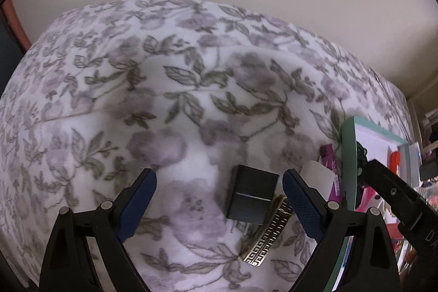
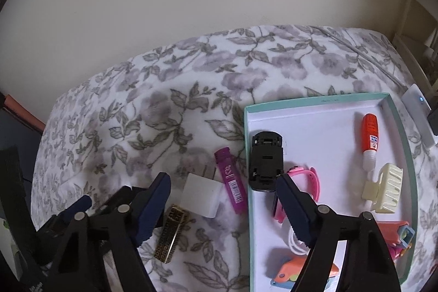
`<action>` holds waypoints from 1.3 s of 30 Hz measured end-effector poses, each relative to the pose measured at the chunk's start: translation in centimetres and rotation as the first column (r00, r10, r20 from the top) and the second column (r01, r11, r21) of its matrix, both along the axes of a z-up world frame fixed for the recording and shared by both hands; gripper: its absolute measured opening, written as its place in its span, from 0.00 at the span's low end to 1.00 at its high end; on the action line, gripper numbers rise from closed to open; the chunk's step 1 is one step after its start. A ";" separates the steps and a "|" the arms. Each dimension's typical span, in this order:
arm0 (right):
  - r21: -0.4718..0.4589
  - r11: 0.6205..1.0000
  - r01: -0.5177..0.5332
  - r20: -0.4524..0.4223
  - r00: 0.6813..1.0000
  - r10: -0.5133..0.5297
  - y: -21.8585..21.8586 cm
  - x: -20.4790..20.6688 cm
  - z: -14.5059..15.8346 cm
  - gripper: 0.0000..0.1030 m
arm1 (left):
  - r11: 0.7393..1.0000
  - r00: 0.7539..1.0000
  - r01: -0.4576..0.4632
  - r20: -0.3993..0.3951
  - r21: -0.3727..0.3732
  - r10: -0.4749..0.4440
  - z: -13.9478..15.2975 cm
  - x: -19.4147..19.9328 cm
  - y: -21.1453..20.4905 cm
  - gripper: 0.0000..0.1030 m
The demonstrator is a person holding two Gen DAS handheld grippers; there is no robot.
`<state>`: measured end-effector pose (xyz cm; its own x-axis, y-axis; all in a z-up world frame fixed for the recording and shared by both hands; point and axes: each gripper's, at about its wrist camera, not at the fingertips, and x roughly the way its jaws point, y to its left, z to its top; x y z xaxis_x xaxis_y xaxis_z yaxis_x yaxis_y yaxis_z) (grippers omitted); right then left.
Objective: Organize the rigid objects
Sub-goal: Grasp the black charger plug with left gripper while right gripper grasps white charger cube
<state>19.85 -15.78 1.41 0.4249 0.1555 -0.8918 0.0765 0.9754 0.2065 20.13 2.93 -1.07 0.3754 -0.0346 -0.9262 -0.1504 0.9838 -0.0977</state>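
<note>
On the floral blanket (image 1: 164,100) lie a black plug cube (image 1: 251,196), a gold-and-black patterned bar (image 1: 267,234), a white cube (image 2: 201,194) and a purple tube (image 2: 230,179). My left gripper (image 1: 220,201) hangs open over the black cube, which sits close to its right finger. My right gripper (image 2: 224,210) is open above the white cube and purple tube, its right finger over the teal tray (image 2: 314,100). The tray holds a black clip stand (image 2: 265,163), a pink watch (image 2: 306,177), an orange glue bottle (image 2: 369,136) and a cream hair claw (image 2: 383,188).
More small items lie at the tray's near end: a white cable (image 2: 294,240), an orange and blue piece (image 2: 287,272) and an orange case (image 2: 394,231). A white device (image 2: 416,111) rests beyond the tray's far right corner. A plain wall backs the bed.
</note>
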 end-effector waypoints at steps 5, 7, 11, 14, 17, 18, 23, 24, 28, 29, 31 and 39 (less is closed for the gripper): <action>-0.006 1.000 0.001 -0.016 1.000 -0.001 -0.2 0.2 -0.4 0.74 | 0.999 0.999 0.035 -0.020 0.014 -0.035 -1.0 0.2 -1.3 0.85; 0.002 1.000 -0.001 -0.016 1.000 0.001 -0.1 0.3 -0.4 0.73 | 0.999 0.999 0.047 -0.029 0.021 -0.046 -1.3 0.3 -1.7 0.81; 0.017 1.000 -0.023 -0.016 1.000 0.023 0.5 0.3 -0.5 0.69 | 0.998 0.998 0.059 -0.035 0.021 -0.059 -1.6 0.3 -2.2 0.75; 0.026 0.999 -0.027 -0.029 0.999 0.028 0.8 0.4 -1.0 0.62 | 0.997 0.997 0.070 -0.042 0.024 -0.069 -1.9 0.4 -2.6 0.71; 0.030 0.999 -0.035 -0.040 0.999 0.036 1.2 0.5 -1.4 0.59 | 0.997 0.996 0.070 -0.053 0.026 -0.069 -2.2 0.5 -2.8 0.67; 0.030 0.999 -0.037 -0.041 0.998 0.038 1.2 0.5 -1.4 0.59 | 0.997 0.996 0.073 -0.056 0.025 -0.072 -2.4 0.5 -2.9 0.60; 0.025 0.998 -0.057 -0.051 0.997 0.058 2.0 0.6 -1.9 0.55 | 0.997 0.995 0.071 -0.078 0.015 -0.069 -2.9 0.7 -3.0 0.56; 0.024 0.998 -0.061 -0.052 0.997 0.062 2.2 0.6 -2.0 0.55 | 0.998 0.995 0.069 -0.078 0.012 -0.068 -2.9 0.6 -2.9 0.52; 0.024 0.997 -0.077 -0.061 0.995 0.079 2.8 0.7 -2.4 0.54 | 0.998 0.995 0.053 -0.085 0.035 -0.049 -2.8 0.6 -2.4 0.45; 0.026 0.997 -0.079 -0.063 0.995 0.081 2.9 0.7 -2.5 0.54 | 0.998 0.995 0.043 -0.090 0.044 -0.039 -2.9 0.6 -2.2 0.45; 0.033 0.996 -0.082 -0.067 0.994 0.085 3.1 0.8 -2.7 0.54 | 0.998 0.995 0.029 -0.102 0.052 -0.023 -3.0 0.5 -1.7 0.45; 0.022 0.995 -0.101 -0.092 0.990 0.103 4.0 1.0 -3.8 0.51 | 0.998 0.990 -0.056 -0.130 0.036 0.060 -3.6 0.4 1.2 0.45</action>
